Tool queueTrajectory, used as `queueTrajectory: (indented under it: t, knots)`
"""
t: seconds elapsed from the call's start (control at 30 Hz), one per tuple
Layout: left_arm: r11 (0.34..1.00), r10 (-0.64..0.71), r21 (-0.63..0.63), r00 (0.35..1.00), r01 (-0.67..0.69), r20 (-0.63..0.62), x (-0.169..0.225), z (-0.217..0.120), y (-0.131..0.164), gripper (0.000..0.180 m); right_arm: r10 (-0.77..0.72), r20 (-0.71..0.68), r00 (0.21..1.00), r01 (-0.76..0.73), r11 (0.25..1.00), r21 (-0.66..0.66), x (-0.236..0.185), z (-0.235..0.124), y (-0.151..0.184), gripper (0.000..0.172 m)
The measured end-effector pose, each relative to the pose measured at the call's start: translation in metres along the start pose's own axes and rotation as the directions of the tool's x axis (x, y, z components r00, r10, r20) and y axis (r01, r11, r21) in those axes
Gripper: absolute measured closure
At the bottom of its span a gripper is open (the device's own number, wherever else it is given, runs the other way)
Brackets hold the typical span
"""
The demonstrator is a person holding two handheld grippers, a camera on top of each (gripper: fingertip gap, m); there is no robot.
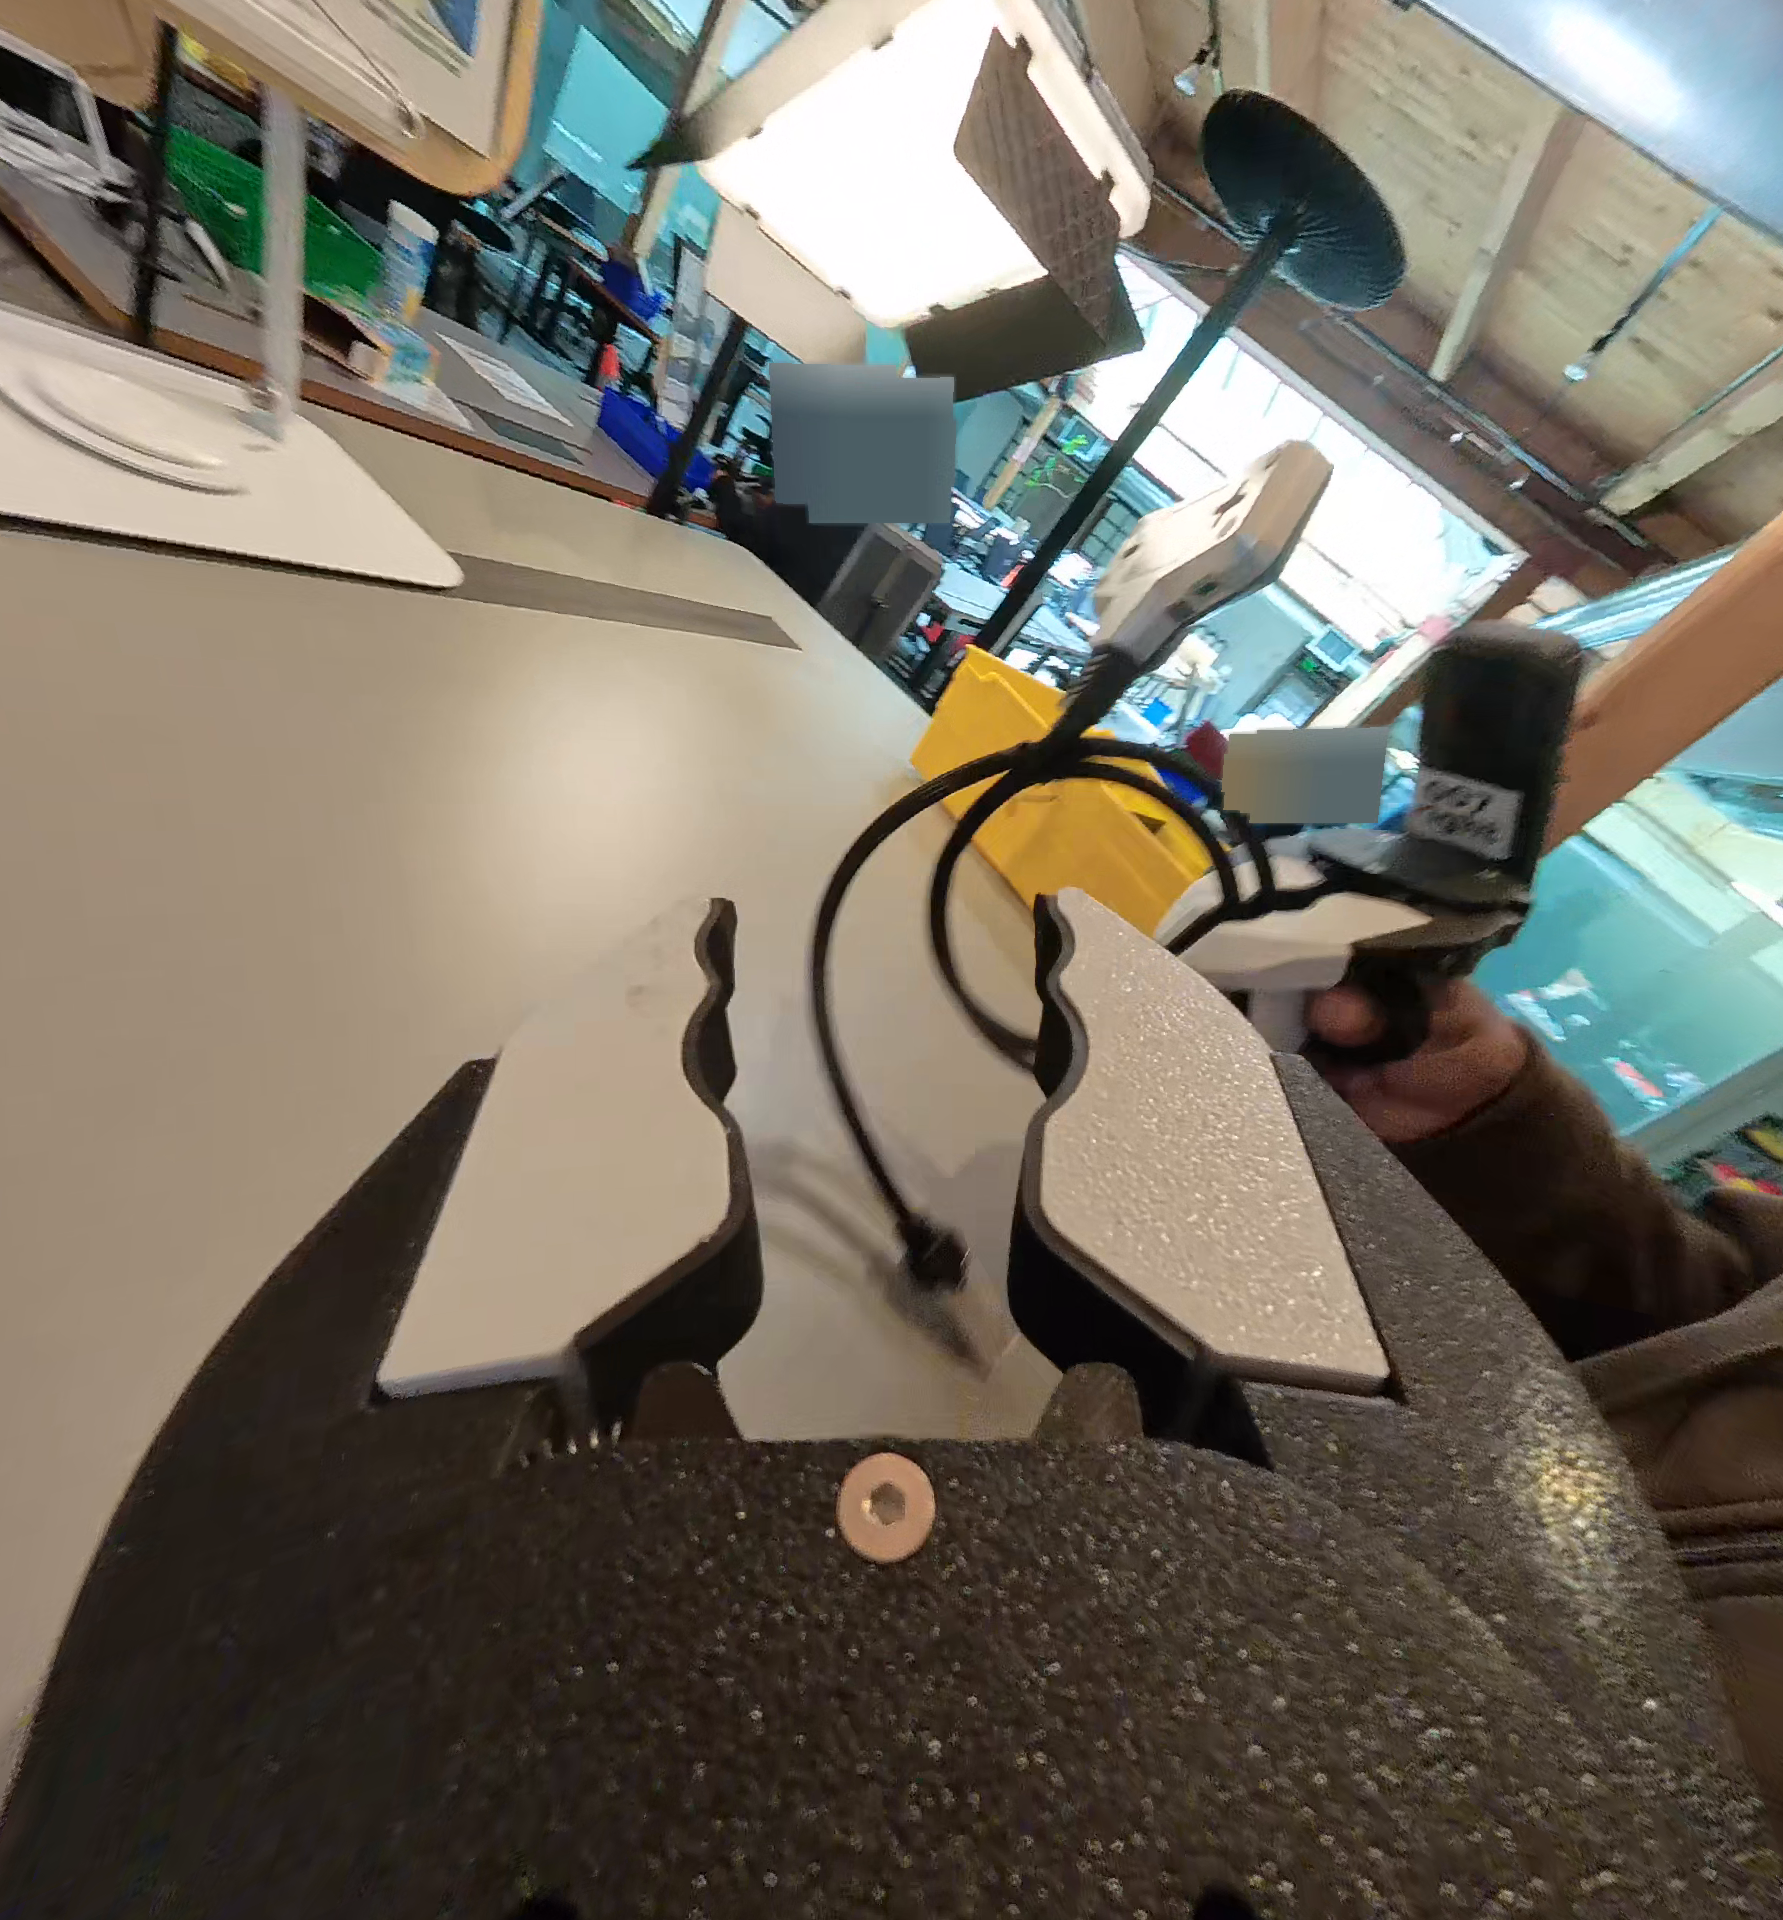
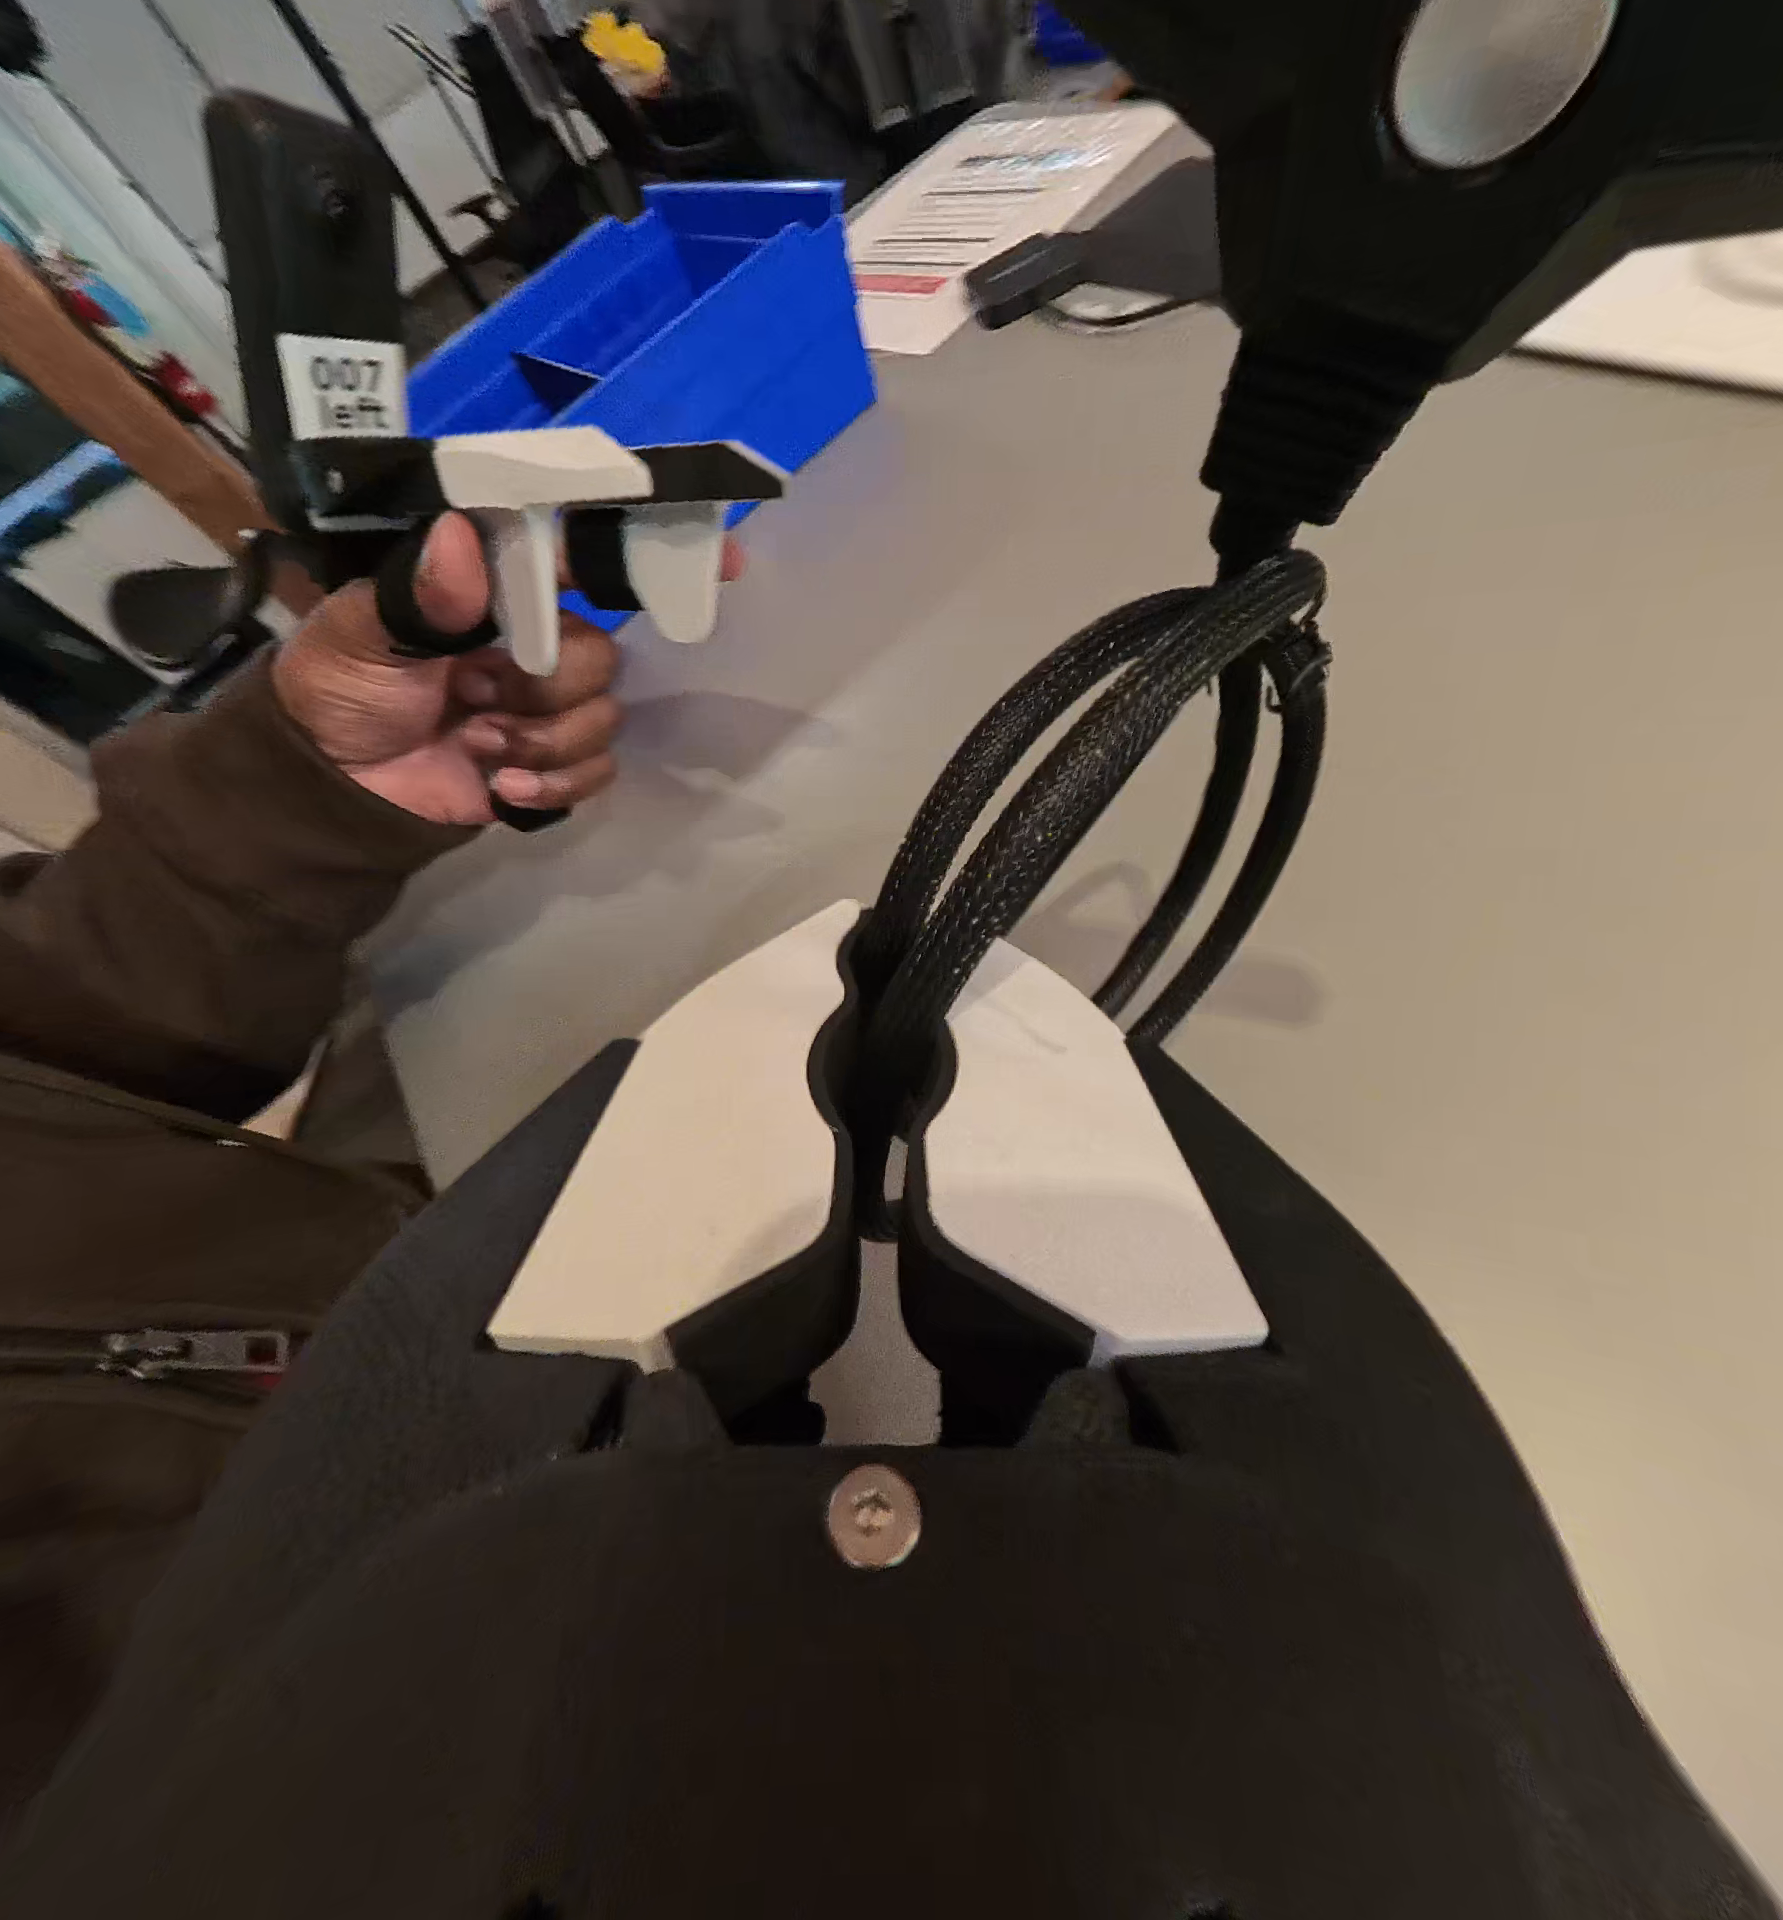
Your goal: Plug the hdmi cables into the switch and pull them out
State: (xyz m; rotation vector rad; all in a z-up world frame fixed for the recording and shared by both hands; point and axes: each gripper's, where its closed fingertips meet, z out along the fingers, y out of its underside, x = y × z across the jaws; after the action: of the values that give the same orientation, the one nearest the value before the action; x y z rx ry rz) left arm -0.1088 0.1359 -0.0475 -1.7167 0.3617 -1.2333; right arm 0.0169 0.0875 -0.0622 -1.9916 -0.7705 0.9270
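Note:
In the left wrist view my left gripper (image 1: 887, 914) is open, with its fingers wide apart. A black HDMI cable (image 1: 833, 935) hangs down between them, and its blurred plug (image 1: 931, 1262) touches neither pad. The cable loops up to the grey switch (image 1: 1209, 540), which is raised above the table. My right gripper (image 2: 902, 966) is shut on a bundle of looped black braided cables (image 2: 1022, 790) that lead up to the switch (image 2: 1386, 156) close overhead. The right gripper also shows in the left wrist view (image 1: 1282, 935), held by a hand. The left gripper shows in the right wrist view (image 2: 606, 592), open and empty.
A grey table (image 1: 347, 831) lies below both grippers. A yellow bin (image 1: 1053, 821) stands at its far edge, a blue bin (image 2: 679, 332) beyond the left gripper. A white mat (image 1: 191, 488) lies at the far left. A printed sheet (image 2: 991, 208) and a small black object (image 2: 1022, 275) lie farther back. There is about 15 cm between the tips of the two grippers.

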Motion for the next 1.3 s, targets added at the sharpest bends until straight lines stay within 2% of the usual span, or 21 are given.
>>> queueTrajectory:
  t: [0.07, 0.2, 0.33, 0.4, 0.57, 0.7, 0.83, 1.0, 1.23, 1.3]
  knots:
    - [1.000, 0.027, 0.005, 0.999, -0.027, 0.042, -0.016, -0.008, 0.001, 0.125, -0.056, -0.091, 0.994, 0.055, 0.998, -0.009, 0.020, -0.021, -0.010, 0.171]
    - [0.999, 0.027, 0.022, 1.000, -0.027, 0.014, -0.025, -0.006, 0.017, 0.129, -0.167, -0.272, 0.948, 0.160, 0.986, -0.047, 0.057, -0.072, -0.033, 0.172]
    - [1.000, -0.003, -0.017, 1.000, 0.002, -0.031, -0.025, 0.005, 0.045, 0.135, -0.175, -0.395, 0.902, 0.178, 0.984, -0.028, 0.085, -0.135, -0.067, 0.172]
    - [0.998, 0.042, -0.044, 0.998, -0.044, -0.040, -0.020, 0.008, 0.049, 0.137, -0.168, -0.448, 0.878, 0.181, 0.983, -0.013, 0.099, -0.170, -0.084, 0.172]
    - [0.992, 0.077, -0.094, 0.996, -0.080, -0.043, -0.017, 0.013, 0.057, 0.137, -0.209, -0.594, 0.777, 0.227, 0.973, -0.045, 0.134, -0.252, -0.119, 0.172]
    - [0.995, 0.064, -0.077, 0.997, -0.068, -0.048, -0.017, 0.011, 0.055, 0.137, -0.292, -0.695, 0.657, 0.259, 0.953, -0.156, 0.168, -0.303, -0.130, 0.172]
    - [0.996, 0.062, -0.064, 0.997, -0.065, -0.046, -0.017, 0.010, 0.053, 0.137, -0.368, -0.741, 0.562, 0.272, 0.928, -0.255, 0.197, -0.333, -0.127, 0.172]
    - [0.995, 0.067, -0.072, 0.997, -0.070, -0.045, -0.015, 0.010, 0.055, 0.137, -0.499, -0.756, 0.424, 0.221, 0.866, -0.448, 0.237, -0.349, -0.104, 0.172]
    - [0.993, 0.073, -0.090, 0.997, -0.076, -0.039, -0.015, 0.011, 0.058, 0.137, -0.514, -0.750, 0.415, 0.160, 0.853, -0.497, 0.292, -0.336, -0.076, 0.172]
    - [0.993, 0.069, -0.095, 0.997, -0.072, -0.041, -0.014, 0.011, 0.059, 0.137, -0.549, -0.721, 0.422, 0.156, 0.828, -0.539, 0.307, -0.328, -0.067, 0.172]
